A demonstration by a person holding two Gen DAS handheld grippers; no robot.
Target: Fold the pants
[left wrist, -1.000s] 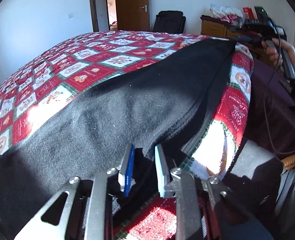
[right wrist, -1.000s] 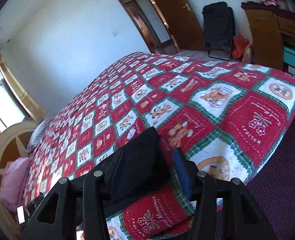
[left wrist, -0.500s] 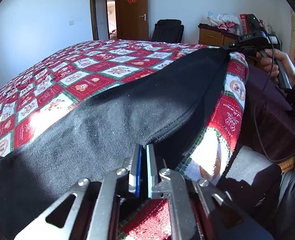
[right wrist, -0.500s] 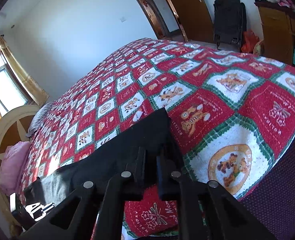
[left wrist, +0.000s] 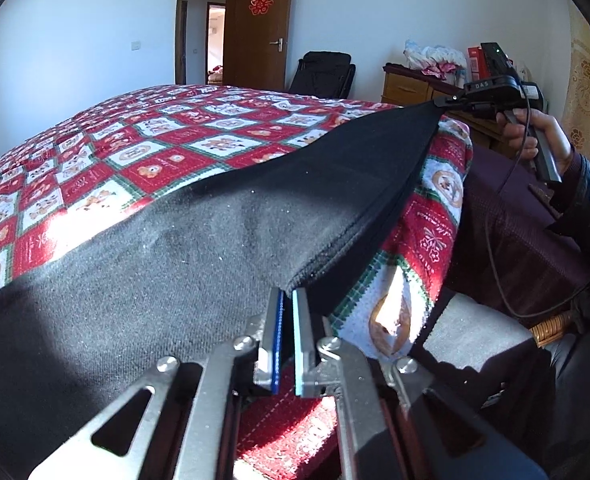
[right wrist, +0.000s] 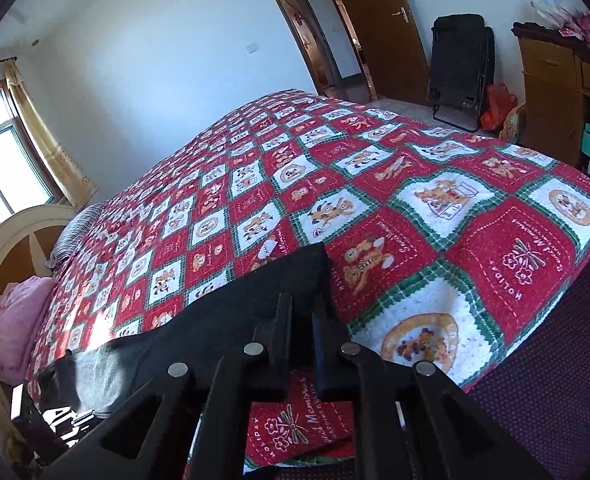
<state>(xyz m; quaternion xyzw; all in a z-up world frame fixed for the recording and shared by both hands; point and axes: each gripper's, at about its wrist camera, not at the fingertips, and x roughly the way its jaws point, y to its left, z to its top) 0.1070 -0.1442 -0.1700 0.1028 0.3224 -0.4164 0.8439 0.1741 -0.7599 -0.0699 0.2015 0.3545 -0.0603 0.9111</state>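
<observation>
On the quilted bed [left wrist: 143, 152], black pants [left wrist: 215, 248] stretched, both grippers' fingers clamped on edges, contact partly hidden.

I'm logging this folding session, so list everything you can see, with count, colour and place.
pants: one, black, stretched along the near edge of the bed
bedspread: one, red, white and green checks, covering the bed
door: one, brown, open, far wall
folding chair: one, black, beside the door
dresser: one, wooden, right side of the room
pink pillow: one, at the headboard end
curtain: one, yellow, by the window
left gripper: one, blue pads, shut on the pants
right gripper: one, black, shut on the pants
right hand: one, holding the right gripper's handle
</observation>
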